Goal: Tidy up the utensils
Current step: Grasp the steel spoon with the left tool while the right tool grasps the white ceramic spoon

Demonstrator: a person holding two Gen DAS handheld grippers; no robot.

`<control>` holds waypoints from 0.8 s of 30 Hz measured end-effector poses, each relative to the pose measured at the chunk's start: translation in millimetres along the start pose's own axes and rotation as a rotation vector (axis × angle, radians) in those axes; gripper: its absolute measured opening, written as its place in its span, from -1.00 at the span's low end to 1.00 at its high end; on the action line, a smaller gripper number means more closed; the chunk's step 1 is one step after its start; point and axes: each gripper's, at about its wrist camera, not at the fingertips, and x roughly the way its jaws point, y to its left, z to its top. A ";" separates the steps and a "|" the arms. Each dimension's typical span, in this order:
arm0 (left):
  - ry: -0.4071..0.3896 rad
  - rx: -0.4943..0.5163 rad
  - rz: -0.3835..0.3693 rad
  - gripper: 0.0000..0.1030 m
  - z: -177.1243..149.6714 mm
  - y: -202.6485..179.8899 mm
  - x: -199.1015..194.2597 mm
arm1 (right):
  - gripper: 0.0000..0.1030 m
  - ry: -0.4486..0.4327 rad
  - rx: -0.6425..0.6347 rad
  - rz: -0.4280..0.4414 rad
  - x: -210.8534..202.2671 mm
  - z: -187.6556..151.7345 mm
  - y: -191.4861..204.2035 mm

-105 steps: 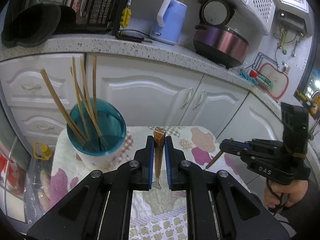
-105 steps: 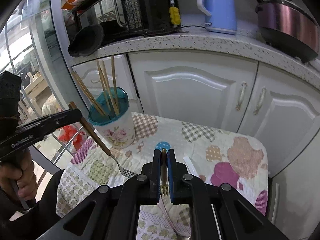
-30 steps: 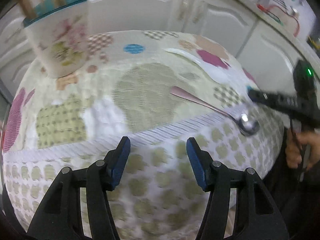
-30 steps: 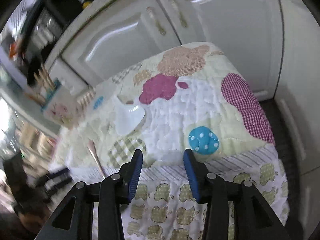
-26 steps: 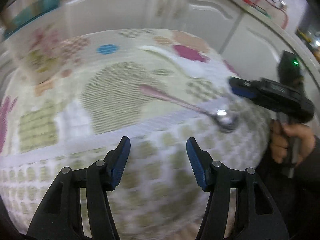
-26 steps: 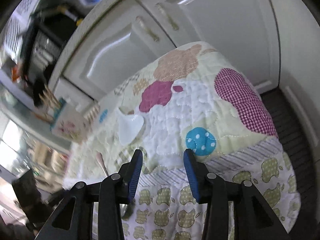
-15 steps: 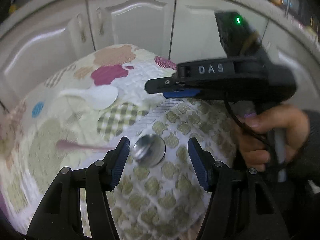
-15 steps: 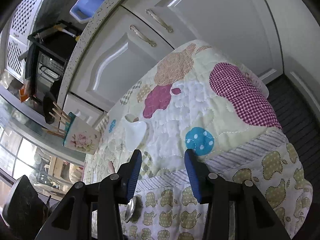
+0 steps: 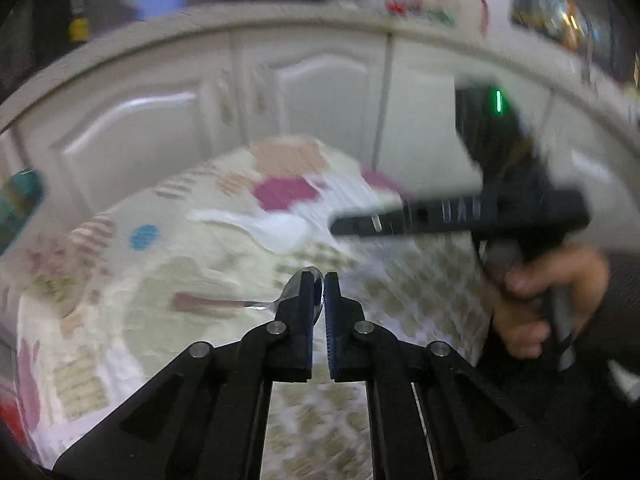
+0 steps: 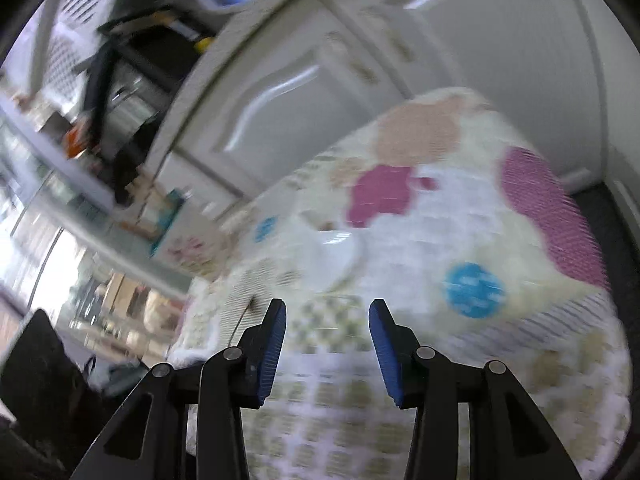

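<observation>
Your left gripper (image 9: 319, 280) has just closed, and its blue pads are clamped on the bowl of the metal spoon (image 9: 256, 302). The spoon's pinkish handle juts out to the left above the patchwork quilt (image 9: 168, 280); blur hides whether the handle touches the cloth. Your right gripper (image 10: 327, 314) stands with its jaws apart and nothing between them, over the quilt's near edge. A white ceramic spoon (image 10: 334, 258) lies on the quilt ahead of it, apart from both tools. The floral utensil cup (image 10: 182, 242) with its teal rim stands at the quilt's far left corner, by the white cabinet doors (image 9: 304, 92).
</observation>
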 end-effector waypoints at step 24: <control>-0.131 -0.378 0.077 -0.92 -13.8 111.5 -59.6 | -0.96 0.017 -0.219 -0.282 51.9 39.4 51.1</control>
